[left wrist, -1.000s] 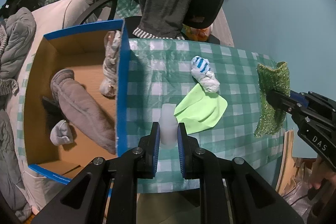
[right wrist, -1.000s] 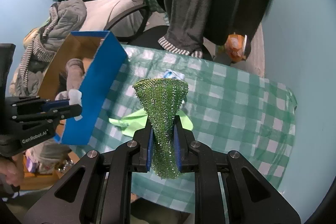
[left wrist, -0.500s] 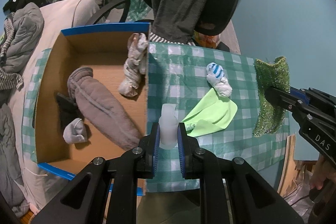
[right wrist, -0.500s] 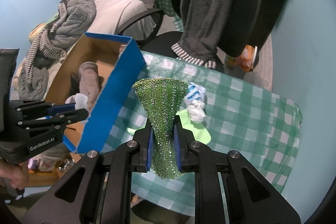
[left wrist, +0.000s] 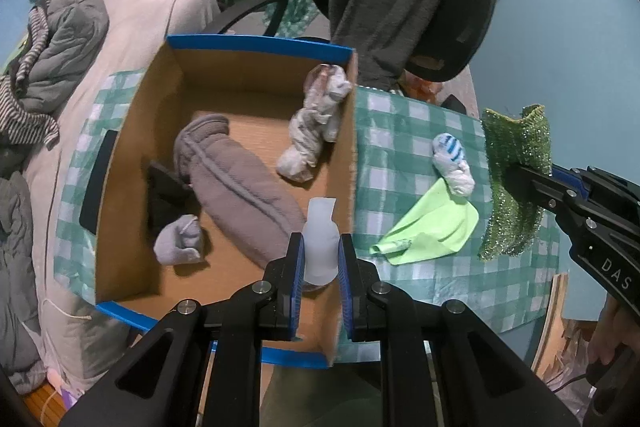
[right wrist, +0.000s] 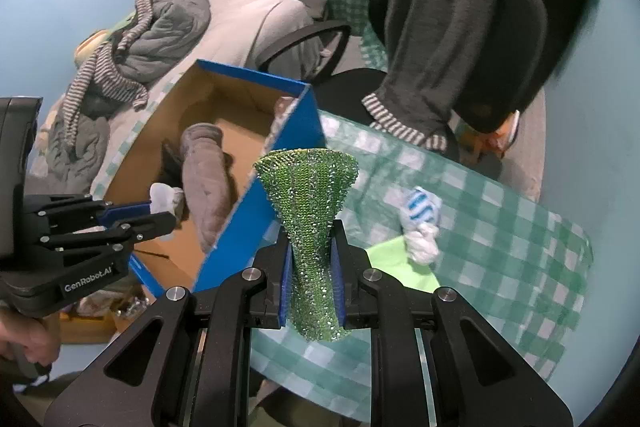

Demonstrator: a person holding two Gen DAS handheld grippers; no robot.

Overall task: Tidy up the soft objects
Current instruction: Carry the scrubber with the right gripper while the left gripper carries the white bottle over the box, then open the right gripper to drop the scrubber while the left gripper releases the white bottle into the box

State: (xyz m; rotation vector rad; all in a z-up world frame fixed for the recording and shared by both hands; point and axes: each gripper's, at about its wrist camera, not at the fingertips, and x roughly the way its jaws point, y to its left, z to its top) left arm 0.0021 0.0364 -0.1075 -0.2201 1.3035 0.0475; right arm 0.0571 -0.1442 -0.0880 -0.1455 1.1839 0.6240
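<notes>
Box [left wrist: 352, 131]: matt brown cardboard inside, smooth blue outside. Grey sock [left wrist: 236, 187]: soft ribbed knit. Scouring cloth [right wrist: 308, 211]: green mesh, glittery (coarse-looking). Tablecloth [left wrist: 404, 131]: glossy checked plastic. Lime cloth [left wrist: 436, 223]: smooth, matt. Gripper fingers [left wrist: 276, 291]: matt black plastic.

Both views are fisheye, with dark rounded corners and straight lines bowed toward the edges. The light is dim, cool and bluish. The middle of the left view is fairly sharp. In the right view the checked tablecloth [right wrist: 500, 219] and the chair [right wrist: 520, 39] at upper right are smeared by motion blur.
</notes>
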